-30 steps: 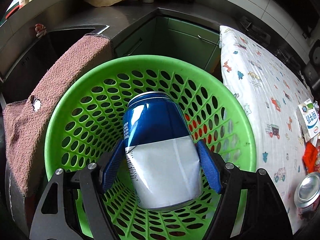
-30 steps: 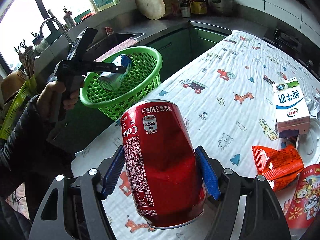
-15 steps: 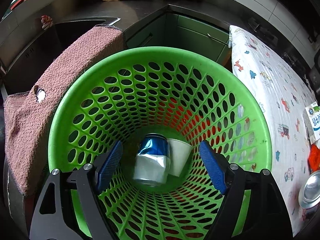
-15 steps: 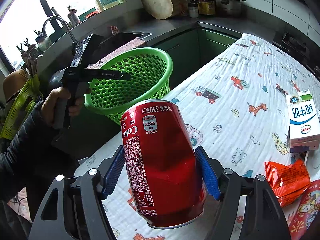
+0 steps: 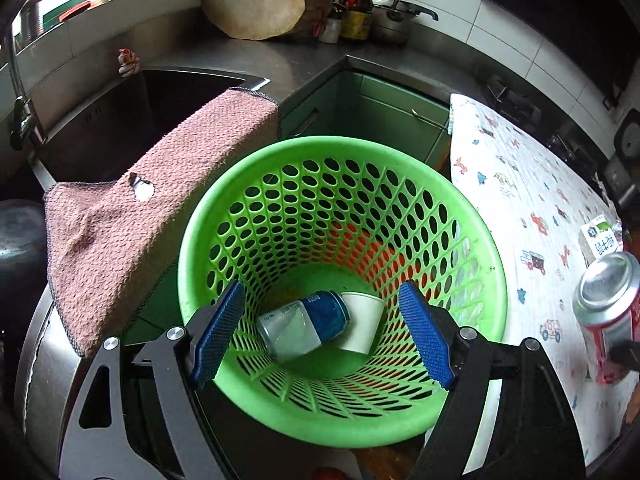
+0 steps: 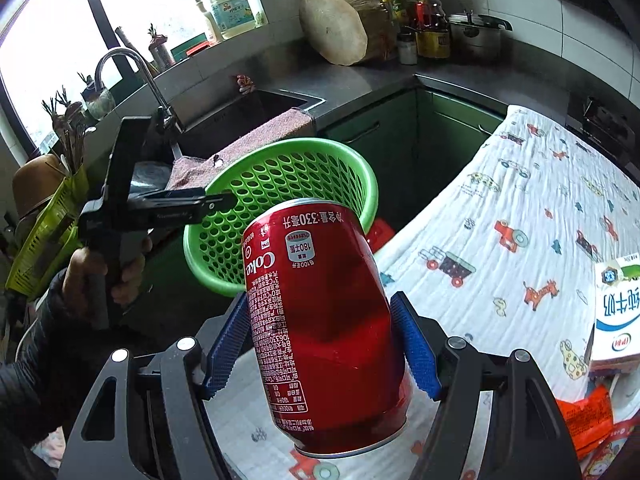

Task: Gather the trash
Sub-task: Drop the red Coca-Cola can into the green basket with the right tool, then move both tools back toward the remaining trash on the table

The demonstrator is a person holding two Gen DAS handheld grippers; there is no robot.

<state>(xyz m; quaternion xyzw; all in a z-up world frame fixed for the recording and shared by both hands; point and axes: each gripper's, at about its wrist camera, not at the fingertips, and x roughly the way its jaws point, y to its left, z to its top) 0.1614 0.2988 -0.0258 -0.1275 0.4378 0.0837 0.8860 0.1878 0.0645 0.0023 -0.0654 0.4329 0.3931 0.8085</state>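
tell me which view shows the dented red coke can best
The right wrist view: the dented red aluminium Coke can fills the centre, label and dent clear, clamped in the right tool. The left wrist view catches only its silver end and part of its side at the right edge, beside the green perforated plastic basket.

Red can point(image 6: 324, 328) reads "Coke", "330"

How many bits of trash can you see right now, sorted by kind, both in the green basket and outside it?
Cans: 2, a blue can in the basket and a red can in the right gripper.
Paper cups: 1, a white cup in the basket.
Milk cartons: 1.
Snack wrappers: 2 that I can make out, an orange wrapper and another wrapper.
Total: 6
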